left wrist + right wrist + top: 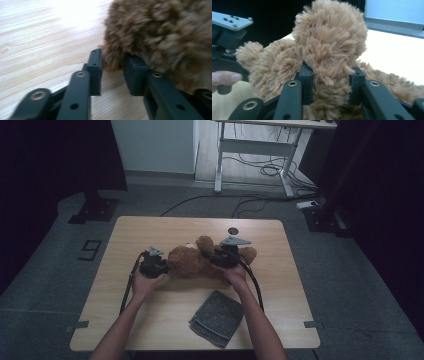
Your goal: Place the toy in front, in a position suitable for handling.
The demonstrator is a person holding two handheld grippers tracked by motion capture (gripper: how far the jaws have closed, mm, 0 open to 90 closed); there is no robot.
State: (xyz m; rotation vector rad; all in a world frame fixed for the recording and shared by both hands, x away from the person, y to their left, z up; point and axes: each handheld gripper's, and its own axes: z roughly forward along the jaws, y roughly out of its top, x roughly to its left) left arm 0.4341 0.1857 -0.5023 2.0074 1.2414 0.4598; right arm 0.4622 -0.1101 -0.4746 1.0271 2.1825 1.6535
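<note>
Teddy bear [192,261]: a brown plush toy lying on its side near the middle of the wooden table [150,227], well beyond the folded grey cloth [217,318] at the near edge. Judged from its long, shaggy pile, the toy is light, soft and compressible, with no fragile parts; the fur may slip under the pads, and a limb will stretch and fold instead of carrying the body rigidly. The left gripper [112,72] stands partly open at one end of the toy, a tuft of fur [112,61] between its jaws and the pads not clearly pressing on it. The right gripper [331,76] is likewise partly open around a narrow furry limb [332,82], which sits between the pads; firm clamping cannot be confirmed. Recommended hold: close on a limb close to the body, or on a thick fold of the torso, so that stuffing is gripped, not pile alone.
</note>
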